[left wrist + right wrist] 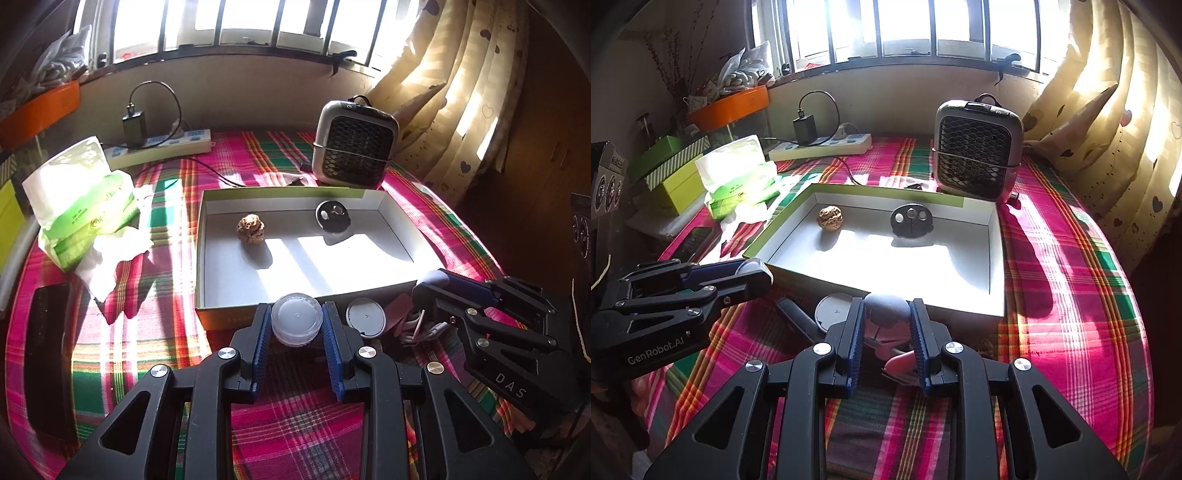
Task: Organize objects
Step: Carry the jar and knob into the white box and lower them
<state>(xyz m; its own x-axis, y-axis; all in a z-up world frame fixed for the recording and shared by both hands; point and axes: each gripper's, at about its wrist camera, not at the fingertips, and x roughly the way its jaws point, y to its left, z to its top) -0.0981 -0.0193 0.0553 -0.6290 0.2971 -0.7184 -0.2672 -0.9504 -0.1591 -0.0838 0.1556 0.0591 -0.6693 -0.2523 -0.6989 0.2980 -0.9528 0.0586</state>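
Note:
A shallow box [201,258] with a white inside and a green rim lies on the plaid cloth. In it are a walnut [250,228] and a black round disc [332,218]. My left gripper [296,314] is shut on a small clear round jar [295,319], held just before the box's near wall. My right gripper [886,308] is shut on a rounded grey-lavender object [888,303], also at the box's near edge [960,310]. Each gripper shows in the other's view: the right gripper [432,282], the left gripper [755,271]. A white round lid [365,317] lies between them.
A small grey heater [354,144] stands behind the box. A power strip [162,146] with a charger lies at the back. A green tissue pack [85,206] is left of the box, and a black flat device [48,354] lies at the left edge. Pink bits and a cable [897,360] lie under my right gripper. Curtain [461,92] hangs at right.

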